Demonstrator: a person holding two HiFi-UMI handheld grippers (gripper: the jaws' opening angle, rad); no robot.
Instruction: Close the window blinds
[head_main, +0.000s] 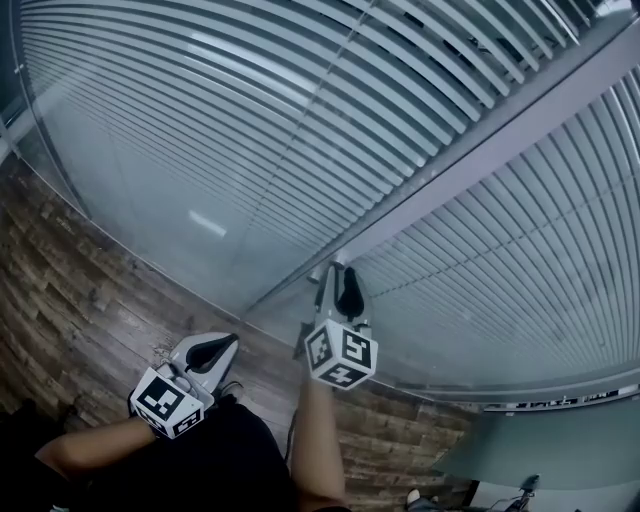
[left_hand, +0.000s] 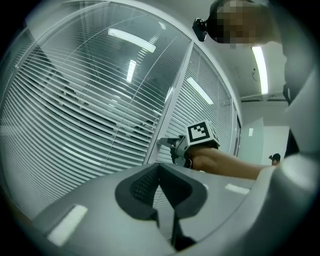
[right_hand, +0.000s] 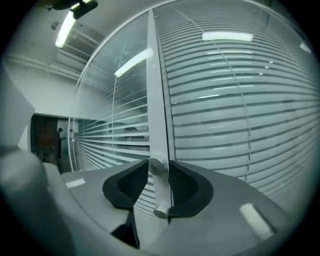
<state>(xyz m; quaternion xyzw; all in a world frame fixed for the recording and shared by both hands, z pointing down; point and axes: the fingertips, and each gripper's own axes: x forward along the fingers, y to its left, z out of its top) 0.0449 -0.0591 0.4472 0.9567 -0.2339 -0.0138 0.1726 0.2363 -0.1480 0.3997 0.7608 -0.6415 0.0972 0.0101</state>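
Grey slatted blinds (head_main: 200, 110) hang behind glass on both sides of a pale upright frame post (head_main: 480, 160). A small white cylindrical knob (right_hand: 159, 192) sticks out of that post (right_hand: 156, 100). My right gripper (head_main: 335, 272) reaches up to the post, and its jaws (right_hand: 159, 175) are shut on the knob, a dark pad against each side. My left gripper (head_main: 228, 342) hangs lower and to the left, away from the glass, shut with nothing in it (left_hand: 160, 170). The right gripper (left_hand: 172, 145) at the post also shows in the left gripper view. The slats stand partly tilted with gaps between them.
A wood-plank floor (head_main: 70, 280) runs along the foot of the glass wall. A second blind panel (head_main: 500, 270) fills the right side. A dark doorway (right_hand: 45, 137) lies far down the corridor, with a distant person beside it.
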